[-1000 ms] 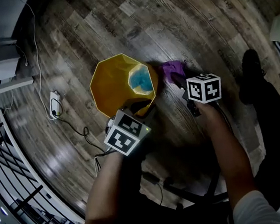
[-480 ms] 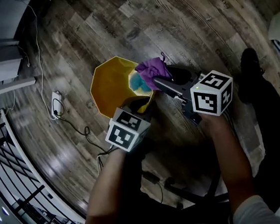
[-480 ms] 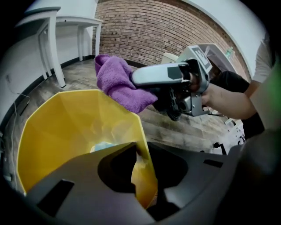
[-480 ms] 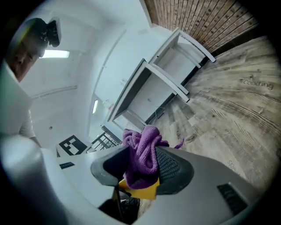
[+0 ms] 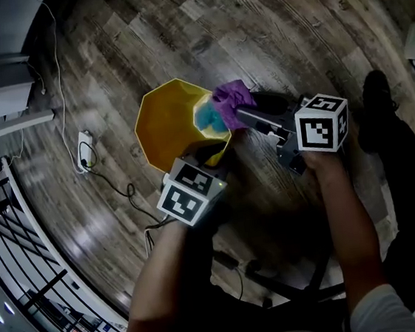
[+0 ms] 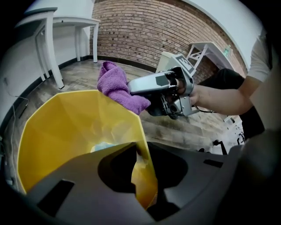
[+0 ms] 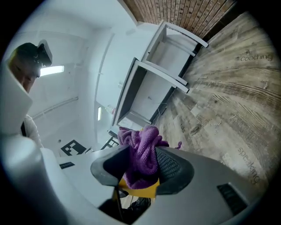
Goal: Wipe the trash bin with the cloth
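A yellow trash bin [image 5: 169, 121] stands on the wood floor, with something light blue [image 5: 208, 118] at its bottom. My left gripper [image 5: 210, 157] is shut on the bin's near rim [image 6: 142, 176], the yellow wall pinched between its jaws. My right gripper [image 5: 240, 114] is shut on a bunched purple cloth [image 5: 230, 99] and holds it level over the bin's right rim. The left gripper view shows the purple cloth [image 6: 116, 88] resting at the bin's far edge. In the right gripper view the purple cloth [image 7: 142, 158] fills the jaws above a strip of yellow rim [image 7: 139, 190].
A white power strip [image 5: 81, 153] with a black cable lies on the floor left of the bin. White desks [image 6: 66, 26] stand by a brick wall. A black metal rack [image 5: 23, 249] fills the lower left. The person's dark shoe [image 5: 374, 109] is at right.
My right gripper has lifted the purple cloth off the floor and brought it left onto the bin's right rim. The left gripper has stayed on the near rim.
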Motion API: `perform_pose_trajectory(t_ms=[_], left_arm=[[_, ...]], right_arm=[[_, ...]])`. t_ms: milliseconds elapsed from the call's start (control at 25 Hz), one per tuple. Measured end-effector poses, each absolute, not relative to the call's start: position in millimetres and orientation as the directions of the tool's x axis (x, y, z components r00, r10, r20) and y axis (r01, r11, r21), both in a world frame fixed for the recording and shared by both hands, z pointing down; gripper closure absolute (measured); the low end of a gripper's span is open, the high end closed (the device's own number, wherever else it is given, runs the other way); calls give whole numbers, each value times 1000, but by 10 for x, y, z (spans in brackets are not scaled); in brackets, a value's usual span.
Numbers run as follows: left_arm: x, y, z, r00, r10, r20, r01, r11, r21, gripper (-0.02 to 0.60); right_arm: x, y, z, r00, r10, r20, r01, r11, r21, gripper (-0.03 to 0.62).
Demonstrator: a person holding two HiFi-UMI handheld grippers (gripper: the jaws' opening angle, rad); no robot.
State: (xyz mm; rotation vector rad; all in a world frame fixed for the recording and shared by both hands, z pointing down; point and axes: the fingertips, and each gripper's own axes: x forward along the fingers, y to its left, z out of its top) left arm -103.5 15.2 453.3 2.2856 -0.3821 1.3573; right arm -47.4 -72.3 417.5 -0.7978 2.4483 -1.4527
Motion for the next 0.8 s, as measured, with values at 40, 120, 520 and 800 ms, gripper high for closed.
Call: perform_pose_trajectory(t_ms=[40, 120, 520, 800], left_arm=[[-1036, 150, 4533, 477, -6, 879, -454, -858, 241, 512], [-1040, 147, 4537, 478, -5, 879, -456, -856, 243, 512], [-1026, 148, 4531, 486, -6, 874, -452, -857, 246, 511], [-1016, 171, 4502, 490, -2, 872, -443, -862, 248, 511]], right_arm=[[-469, -717, 4178, -838, -535, 110, -353, 377, -856, 410], [-462, -697, 4200, -834, -539, 117, -361, 375, -854, 410], [-519, -609, 4740, -818, -515, 255, -445, 287, -848, 413], [-586, -613, 5313, -799, -462, 386, -527, 226, -819, 414]])
